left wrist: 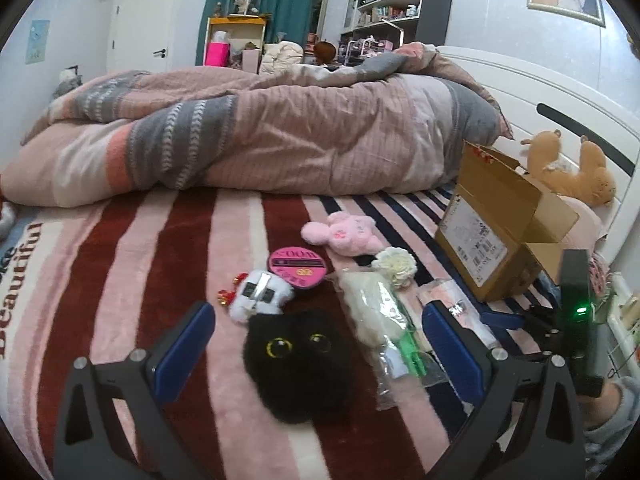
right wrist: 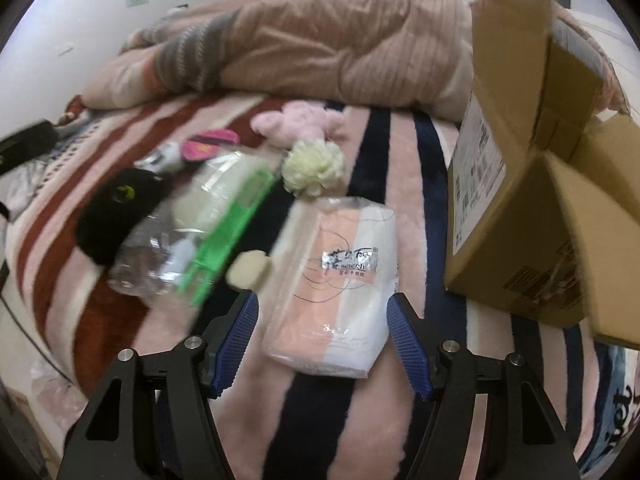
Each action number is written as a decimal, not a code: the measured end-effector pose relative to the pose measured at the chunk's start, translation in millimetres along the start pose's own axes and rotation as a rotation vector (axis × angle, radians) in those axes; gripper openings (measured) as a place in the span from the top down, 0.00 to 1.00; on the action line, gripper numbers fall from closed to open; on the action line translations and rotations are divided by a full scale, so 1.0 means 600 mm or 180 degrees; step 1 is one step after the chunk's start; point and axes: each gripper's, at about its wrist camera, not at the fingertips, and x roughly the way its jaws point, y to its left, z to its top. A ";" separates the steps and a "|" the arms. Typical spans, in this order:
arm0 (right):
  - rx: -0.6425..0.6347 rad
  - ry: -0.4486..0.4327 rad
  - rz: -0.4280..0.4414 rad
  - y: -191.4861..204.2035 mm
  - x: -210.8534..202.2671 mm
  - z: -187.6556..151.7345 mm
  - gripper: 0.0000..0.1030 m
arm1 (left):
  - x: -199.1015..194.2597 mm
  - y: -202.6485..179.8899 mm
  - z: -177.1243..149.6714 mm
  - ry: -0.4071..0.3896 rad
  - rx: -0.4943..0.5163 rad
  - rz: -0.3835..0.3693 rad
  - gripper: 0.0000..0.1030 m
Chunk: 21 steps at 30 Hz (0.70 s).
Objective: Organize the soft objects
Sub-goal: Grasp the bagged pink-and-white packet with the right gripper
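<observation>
Soft things lie on the striped blanket. A black fluffy cat toy [left wrist: 294,364] lies between the fingers of my open left gripper [left wrist: 316,344]. Behind it are a white plush [left wrist: 260,294], a pink round badge [left wrist: 297,269], a pink plush bunny [left wrist: 344,232], a cream flower [left wrist: 394,266] and a bagged white item with a green hanger [left wrist: 380,316]. My right gripper [right wrist: 320,340] is open around the near end of a bagged pink-and-white cloth [right wrist: 340,280]. The open cardboard box [right wrist: 532,200] stands to the right.
A rumpled pink and grey duvet [left wrist: 260,132] fills the far half of the bed. A brown teddy [left wrist: 572,168] leans on the white headboard behind the box. A small beige sponge [right wrist: 249,269] lies by the right gripper's left finger. The right gripper also shows in the left view [left wrist: 576,320].
</observation>
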 end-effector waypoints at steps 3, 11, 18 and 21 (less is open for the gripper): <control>0.0014 0.0037 -0.0144 -0.003 0.018 0.001 0.29 | 0.008 -0.002 -0.001 0.0065 -0.0018 -0.0045 0.00; 0.0114 0.0092 -0.0152 -0.007 0.039 0.005 0.49 | 0.010 0.014 -0.007 0.0144 -0.0102 -0.0128 0.00; 0.0025 0.0079 -0.0044 0.002 0.030 0.009 0.79 | 0.022 0.025 -0.013 0.0261 -0.0152 -0.0133 0.00; 0.0039 0.0029 0.0068 -0.002 0.022 0.009 0.85 | 0.036 0.033 -0.024 0.0357 -0.0183 -0.0110 0.00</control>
